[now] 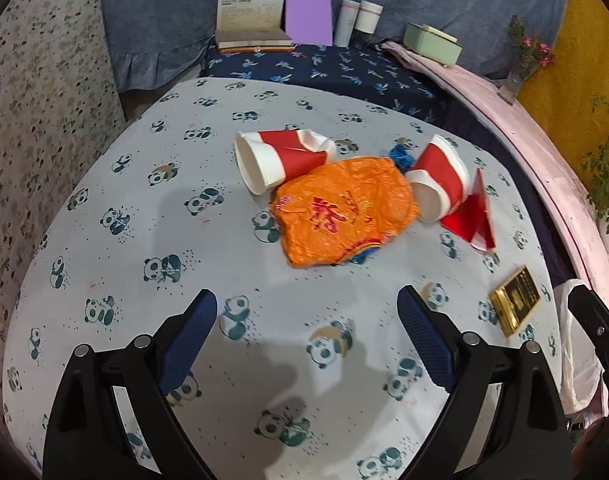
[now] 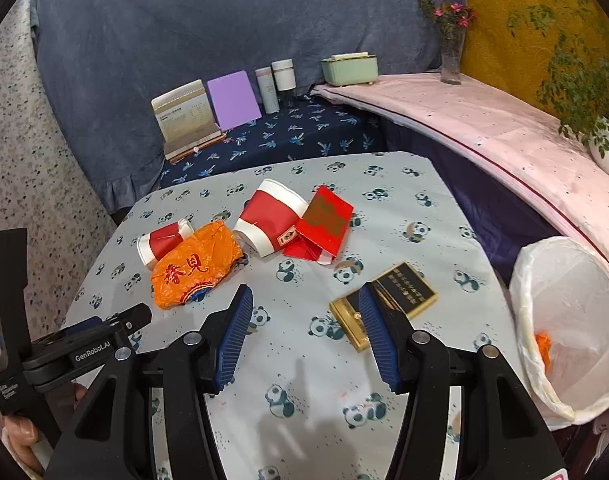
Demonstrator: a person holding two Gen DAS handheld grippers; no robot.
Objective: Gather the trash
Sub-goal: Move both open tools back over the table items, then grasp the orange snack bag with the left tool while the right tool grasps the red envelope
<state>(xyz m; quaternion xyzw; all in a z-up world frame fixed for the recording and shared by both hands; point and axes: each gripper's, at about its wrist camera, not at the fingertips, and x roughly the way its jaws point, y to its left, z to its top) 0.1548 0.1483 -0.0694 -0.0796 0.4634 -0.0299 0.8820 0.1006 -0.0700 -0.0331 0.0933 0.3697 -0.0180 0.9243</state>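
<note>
Trash lies on the panda-print table (image 1: 144,200): an orange plastic wrapper (image 1: 344,210) (image 2: 196,268), a crushed red-and-white paper cup (image 1: 280,158) (image 2: 162,242) on its side at the left, a second red-and-white cup (image 1: 440,178) (image 2: 270,220), a red envelope (image 1: 474,216) (image 2: 324,226) and a gold-and-black box (image 1: 516,300) (image 2: 388,302). My left gripper (image 1: 306,336) is open and empty, short of the wrapper. My right gripper (image 2: 304,332) is open and empty, its right finger by the gold box. A white-lined trash bin (image 2: 572,324) stands at the table's right edge.
A small blue scrap (image 1: 400,156) lies behind the wrapper. On the dark side table behind stand a calendar (image 2: 184,118), a purple card (image 2: 234,100), two bottles (image 2: 276,80) and a green box (image 2: 350,68). A pink ledge (image 2: 484,128) carries a flower vase and a potted plant.
</note>
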